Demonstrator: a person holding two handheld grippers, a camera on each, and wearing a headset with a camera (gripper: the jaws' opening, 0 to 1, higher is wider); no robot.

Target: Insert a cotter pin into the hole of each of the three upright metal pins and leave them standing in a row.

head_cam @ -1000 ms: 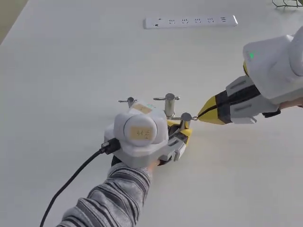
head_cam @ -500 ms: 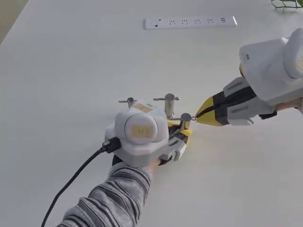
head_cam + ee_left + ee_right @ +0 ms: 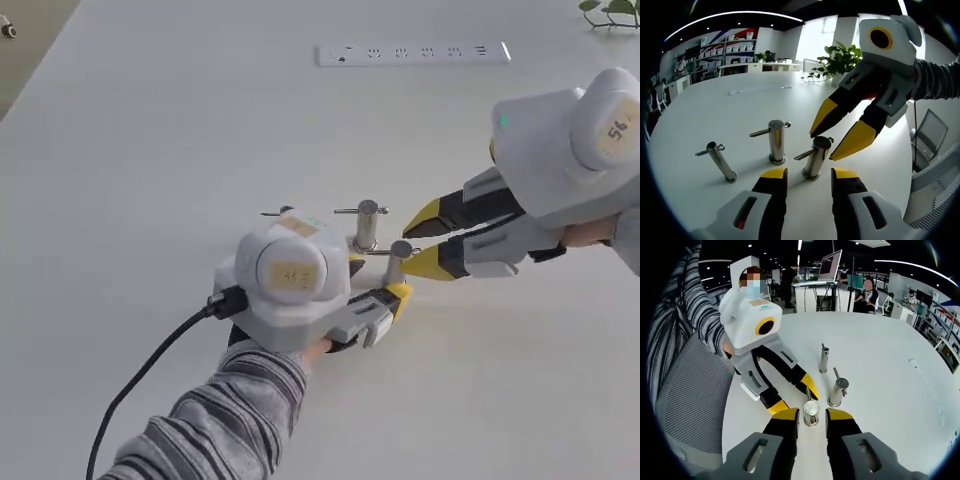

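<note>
Three upright metal pins stand in a row on the white table (image 3: 150,150): the left pin (image 3: 287,212), the middle pin (image 3: 367,225) and the right pin (image 3: 398,262). Each has a cotter pin through its top, such as the one in the middle pin (image 3: 352,211). In the left gripper view the left pin (image 3: 721,161) leans, while the middle pin (image 3: 776,141) and right pin (image 3: 816,157) stand straight. My left gripper (image 3: 809,175) is open, with the right pin just ahead of its tips. My right gripper (image 3: 412,248) is open too, its jaws either side of the right pin's (image 3: 811,412) top.
A white power strip (image 3: 413,53) lies at the far side of the table. The left gripper's black cable (image 3: 150,370) trails toward the near left edge. A potted plant (image 3: 840,60) stands at the far edge, and office chairs (image 3: 927,135) stand beyond the table.
My right gripper was shut at the ring of the cotter pin in the right pin; it has opened and let go. The left gripper has stayed beside that pin.
</note>
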